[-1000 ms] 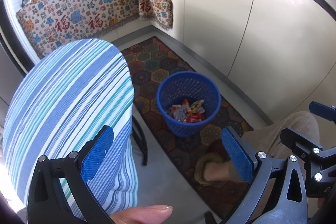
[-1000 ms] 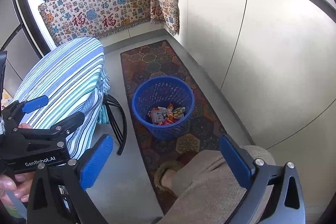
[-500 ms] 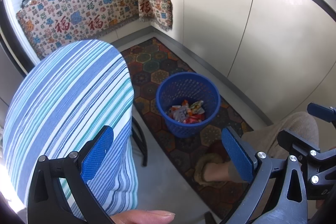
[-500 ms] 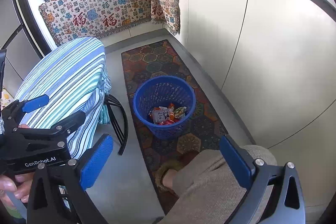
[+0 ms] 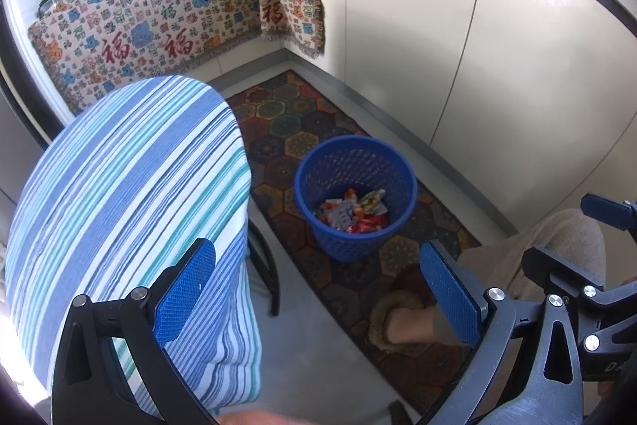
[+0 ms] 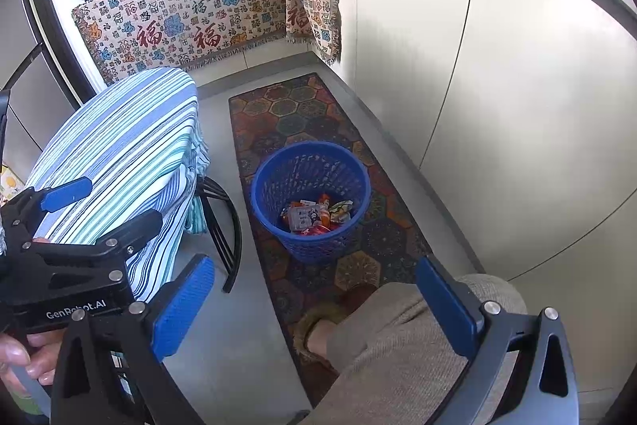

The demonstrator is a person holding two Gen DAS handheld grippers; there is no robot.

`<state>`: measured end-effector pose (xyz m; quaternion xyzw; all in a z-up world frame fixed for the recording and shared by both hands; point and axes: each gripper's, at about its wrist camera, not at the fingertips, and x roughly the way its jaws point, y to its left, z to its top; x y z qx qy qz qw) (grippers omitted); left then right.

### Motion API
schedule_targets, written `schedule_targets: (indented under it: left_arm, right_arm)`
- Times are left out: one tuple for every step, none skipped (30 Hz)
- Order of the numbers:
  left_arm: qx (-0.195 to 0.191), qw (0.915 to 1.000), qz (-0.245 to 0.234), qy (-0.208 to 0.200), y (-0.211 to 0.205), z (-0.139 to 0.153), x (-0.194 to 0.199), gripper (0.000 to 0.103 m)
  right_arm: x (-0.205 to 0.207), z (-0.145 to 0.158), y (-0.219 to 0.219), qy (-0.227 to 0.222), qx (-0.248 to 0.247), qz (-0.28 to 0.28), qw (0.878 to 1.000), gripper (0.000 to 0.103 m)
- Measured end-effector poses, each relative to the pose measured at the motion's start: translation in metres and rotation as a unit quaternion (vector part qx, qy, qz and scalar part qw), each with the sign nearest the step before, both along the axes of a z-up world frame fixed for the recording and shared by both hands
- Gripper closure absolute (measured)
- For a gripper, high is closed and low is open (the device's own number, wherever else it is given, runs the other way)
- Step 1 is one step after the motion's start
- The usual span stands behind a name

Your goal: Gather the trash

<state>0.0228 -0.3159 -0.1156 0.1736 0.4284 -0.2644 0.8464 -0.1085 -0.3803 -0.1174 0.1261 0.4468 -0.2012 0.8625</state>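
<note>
Hovering spread and empty, the left gripper [image 5: 318,295] and right gripper [image 6: 314,299] flank the blue basket [image 5: 355,198] at twelve o'clock; wrappers [image 5: 352,212] lie inside it, seemingly gathered already.

Your thumb has slid almost out of the bottom edge of the left wrist view, your right gripper [image 5: 609,245] sits slightly lower at that view's right edge, and the blue basket [image 6: 310,200] has drifted slightly rightward in the right wrist view.
</note>
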Motion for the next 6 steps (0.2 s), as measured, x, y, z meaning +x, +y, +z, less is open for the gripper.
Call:
schedule_targets:
  left_arm:
    - [-0.003,1.0,0.0,0.003,0.0009,-0.0001,0.0001,0.001]
    - [-0.005,1.0,-0.001,0.005,0.0014,-0.0001,0.0002,0.001]
    - [-0.006,1.0,-0.001,0.006,0.0019,0.0001,0.0002,0.001]
    - [-0.007,1.0,-0.002,0.004,0.0026,0.0007,-0.0001,0.001]
    - [-0.007,1.0,-0.001,0.001,0.0032,0.0016,-0.0003,0.001]
    - [-0.007,1.0,0.001,-0.001,0.0044,0.0026,0.0,0.001]
  right_arm:
    - [0.0003,-0.0003,0.0003,0.0,0.0,0.0,1.0,0.0]
    - [0.0005,-0.0006,0.0002,0.001,0.001,0.001,1.0,0.0]
    - [0.0007,-0.0004,0.0002,0.001,0.001,0.001,1.0,0.0]
    - [0.0011,-0.0005,0.0005,0.001,0.0,0.001,1.0,0.0]
    - [0.0021,-0.0007,0.0006,0.001,0.0,0.002,1.0,0.0]
    - [0.0038,-0.0013,0.0011,0.002,-0.001,0.003,1.0,0.0]
